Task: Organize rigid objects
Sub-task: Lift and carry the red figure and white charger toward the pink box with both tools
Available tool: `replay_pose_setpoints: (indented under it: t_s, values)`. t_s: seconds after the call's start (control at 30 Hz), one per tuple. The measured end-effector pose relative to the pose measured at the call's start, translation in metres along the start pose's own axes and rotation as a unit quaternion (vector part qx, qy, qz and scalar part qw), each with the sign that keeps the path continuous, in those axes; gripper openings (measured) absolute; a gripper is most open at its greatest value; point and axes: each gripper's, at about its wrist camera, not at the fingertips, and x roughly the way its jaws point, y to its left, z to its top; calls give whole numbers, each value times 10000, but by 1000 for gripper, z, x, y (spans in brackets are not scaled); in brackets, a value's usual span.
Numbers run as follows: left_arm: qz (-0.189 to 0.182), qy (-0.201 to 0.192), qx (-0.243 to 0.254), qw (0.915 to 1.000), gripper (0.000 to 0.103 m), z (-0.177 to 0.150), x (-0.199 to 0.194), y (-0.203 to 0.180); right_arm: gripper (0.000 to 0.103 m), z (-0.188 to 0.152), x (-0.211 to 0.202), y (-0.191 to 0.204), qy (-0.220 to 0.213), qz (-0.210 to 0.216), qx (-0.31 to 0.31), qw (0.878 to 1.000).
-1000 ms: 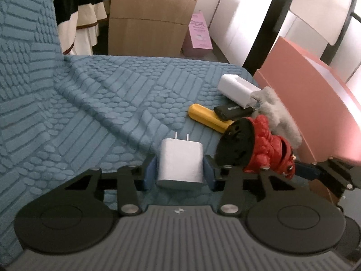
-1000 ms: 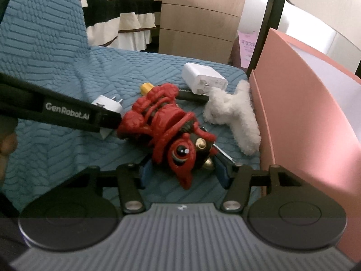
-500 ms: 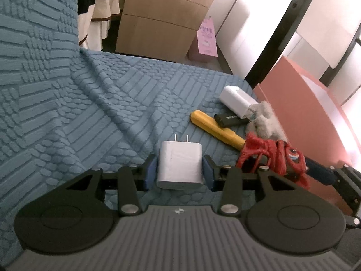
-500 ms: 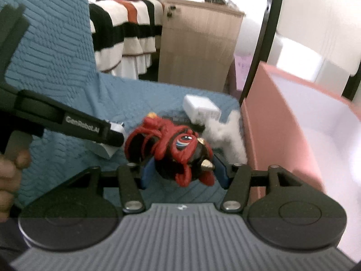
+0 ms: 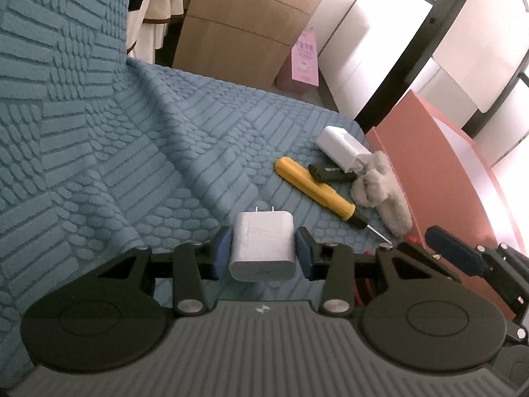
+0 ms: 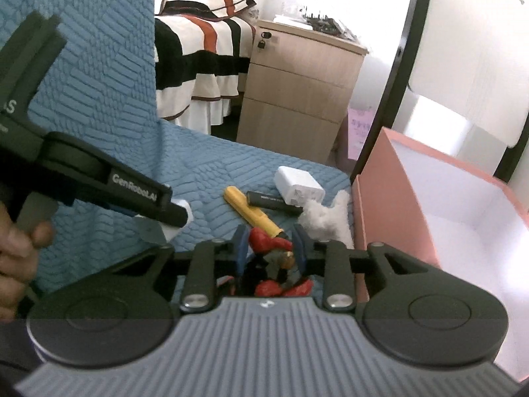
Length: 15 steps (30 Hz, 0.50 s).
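Gripping a small white wall charger [image 5: 263, 246], the left gripper [image 5: 263, 254] has its blue pads [image 5: 221, 253] pressed against the charger's two sides, with the two metal prongs pointing away from the camera toward 12 o'clock. The charger is held above a blue textured sofa cover [image 5: 139, 152].

In the right wrist view, the right gripper [image 6: 268, 254] is clamped on a red toy figure [image 6: 269, 243], which fills the gap between its blue pads [image 6: 241, 248]; more of the red and black figure hangs below the fingers, close to the camera.

From the left gripper outward, at about 1 o'clock a yellow-handled screwdriver [image 5: 315, 192] lies on the cover with its thin metal tip pointing toward 4 o'clock. Just beyond it lies a black stick-shaped device [image 5: 330, 172], touching a larger white charger block [image 5: 342, 147]. A fluffy white soft toy [image 5: 380, 195] lies just beside these, against the wall of a pink box [image 5: 439, 178] at 2 to 3 o'clock. The tip of the right gripper shows at 3 o'clock.

In the right wrist view, the pink box [image 6: 390, 205] stands open at 2 o'clock, its inside white. The left gripper [image 6: 167, 213] reaches in from 9 o'clock, held by a hand [image 6: 16, 254] at the left edge. At 12 o'clock stand a wooden drawer cabinet [image 6: 291, 106] and a striped bedcover [image 6: 205, 49].
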Motion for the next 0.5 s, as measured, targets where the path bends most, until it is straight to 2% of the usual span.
replay_pose_setpoints:
  t_s: [0.2,0.3,0.33,0.37,0.43,0.5]
  values:
    - [-4,37,-15,10000,48,0,1,0,30,-3,-4,-1,-22,84,122,9999]
    - [-12,52,-32,10000,48,0,2,1,37,-4,-5,-6,-1,152,342,9993]
    - [-12,60,-44,10000,48,0,3,1,46,-4,-4,-9,16,184,429,9989]
    - [-10,69,-58,10000,48,0,3,1,60,-5,-3,-11,42,211,529,9984]
    - [5,82,-59,9999,48,-1,3,1,76,-6,0,-17,148,350,829,9958]
    - [28,80,-56,9999,48,-1,4,1,78,-8,6,-21,306,488,1025,9931]
